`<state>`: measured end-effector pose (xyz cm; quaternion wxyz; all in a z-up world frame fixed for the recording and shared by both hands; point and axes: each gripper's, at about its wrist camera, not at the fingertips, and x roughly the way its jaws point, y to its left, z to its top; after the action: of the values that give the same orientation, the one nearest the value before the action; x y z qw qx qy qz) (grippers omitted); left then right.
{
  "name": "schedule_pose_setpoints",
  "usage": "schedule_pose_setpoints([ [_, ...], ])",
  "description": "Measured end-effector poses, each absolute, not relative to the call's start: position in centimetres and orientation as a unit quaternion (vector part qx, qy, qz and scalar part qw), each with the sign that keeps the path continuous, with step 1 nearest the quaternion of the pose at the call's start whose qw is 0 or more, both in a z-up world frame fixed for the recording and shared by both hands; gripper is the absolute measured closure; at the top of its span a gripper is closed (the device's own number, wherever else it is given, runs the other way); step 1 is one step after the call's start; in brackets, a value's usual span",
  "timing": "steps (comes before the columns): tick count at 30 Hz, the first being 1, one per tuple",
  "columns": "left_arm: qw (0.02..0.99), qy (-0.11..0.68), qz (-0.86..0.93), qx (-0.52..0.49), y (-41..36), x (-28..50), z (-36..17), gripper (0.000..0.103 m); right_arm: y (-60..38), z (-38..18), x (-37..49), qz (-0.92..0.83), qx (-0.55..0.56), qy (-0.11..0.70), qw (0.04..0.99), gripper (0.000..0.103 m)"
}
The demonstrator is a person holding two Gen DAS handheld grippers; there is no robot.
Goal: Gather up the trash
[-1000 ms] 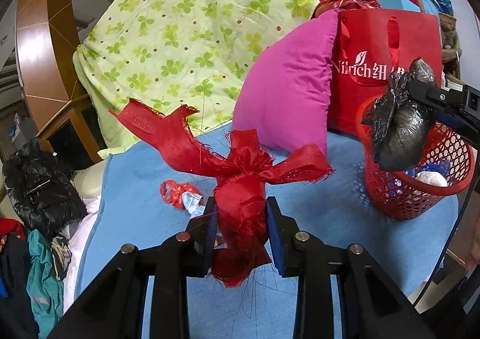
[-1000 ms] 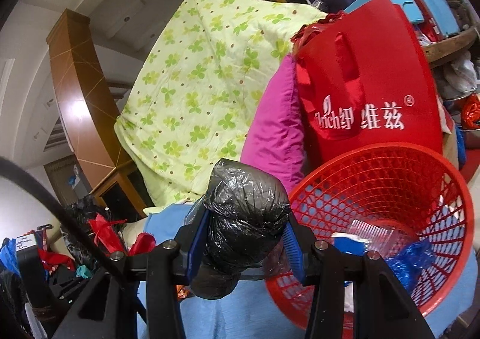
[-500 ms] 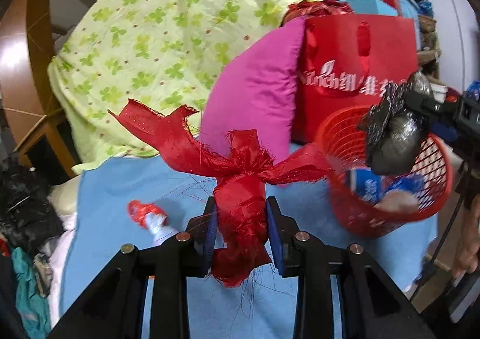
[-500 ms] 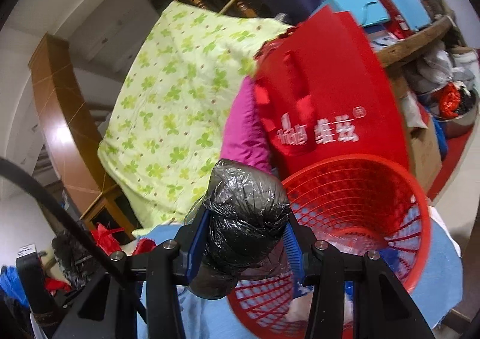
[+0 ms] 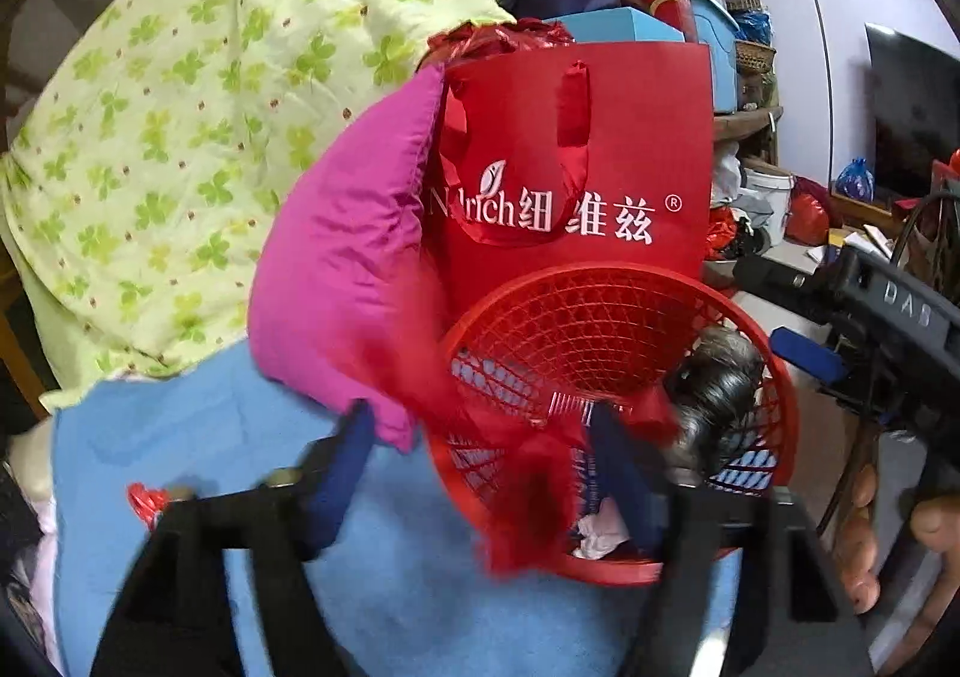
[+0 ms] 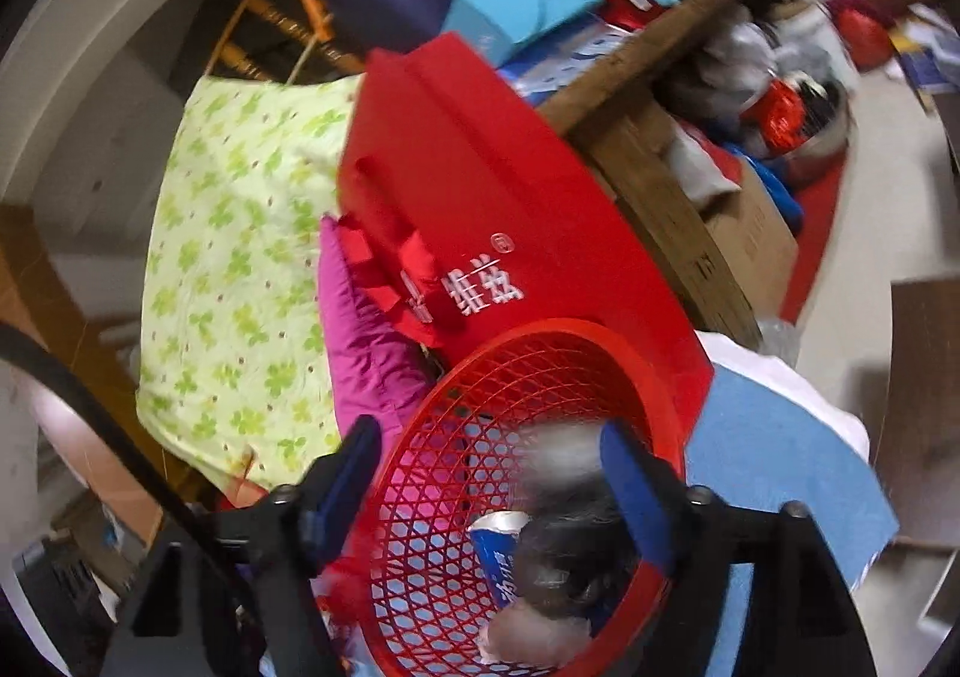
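A blue-covered surface (image 5: 198, 437) is noted in a cluttered room. The red mesh basket (image 5: 600, 317) stands before a red paper bag (image 5: 630, 137). Both left tongs (image 5: 480, 455) and right tongs (image 6: 492, 467), jaws just opened, are seen spread over the basket; the red ribbon (image 5: 528, 485) and black bag (image 6: 570, 545) are seen blurred within it.

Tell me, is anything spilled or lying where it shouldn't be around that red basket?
Mostly no. The red ribbon is blurred at the red basket rim, seemingly dropping in, and the black bag is inside. One red-and-white scrap lies loose on the blue cover, outside the basket.
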<state>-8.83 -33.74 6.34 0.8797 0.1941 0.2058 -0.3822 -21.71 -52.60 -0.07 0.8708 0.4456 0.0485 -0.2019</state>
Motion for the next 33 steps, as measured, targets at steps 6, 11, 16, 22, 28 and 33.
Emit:
schedule_pose_setpoints([
  [6, 0.900, 0.224, -0.332, 0.170, -27.3, -6.2, 5.5, 0.026, -48.2, 3.1, -20.7, -0.200, 0.338, 0.022, 0.919, 0.023],
  [11, 0.936, 0.279, -0.180, 0.118, -15.6, 0.5, 2.7, 0.023, -39.6, 5.3, -17.3, -0.116, 0.180, 0.019, 0.977, 0.018],
  [16, 0.937, 0.344, -0.035, 0.052, -3.9, 6.9, -2.0, 0.020, -32.0, 3.5, -11.2, -0.048, 0.076, 0.104, 0.991, 0.013],
  [22, 0.914, 0.405, 0.001, 0.006, 1.4, 11.3, -8.5, 0.019, -27.7, -2.3, -1.9, -0.051, 0.016, 0.266, 0.963, 0.010],
  [28, 0.908, 0.418, -0.007, -0.018, 1.5, 13.0, -10.5, 0.004, -28.5, -7.2, 4.3, -0.098, -0.026, 0.338, 0.936, 0.010],
  [33, 0.900, 0.436, 0.015, 0.022, 0.2, 13.6, -11.3, 0.000, -30.8, -10.6, 7.8, -0.126, -0.021, 0.390, 0.912, 0.000],
])
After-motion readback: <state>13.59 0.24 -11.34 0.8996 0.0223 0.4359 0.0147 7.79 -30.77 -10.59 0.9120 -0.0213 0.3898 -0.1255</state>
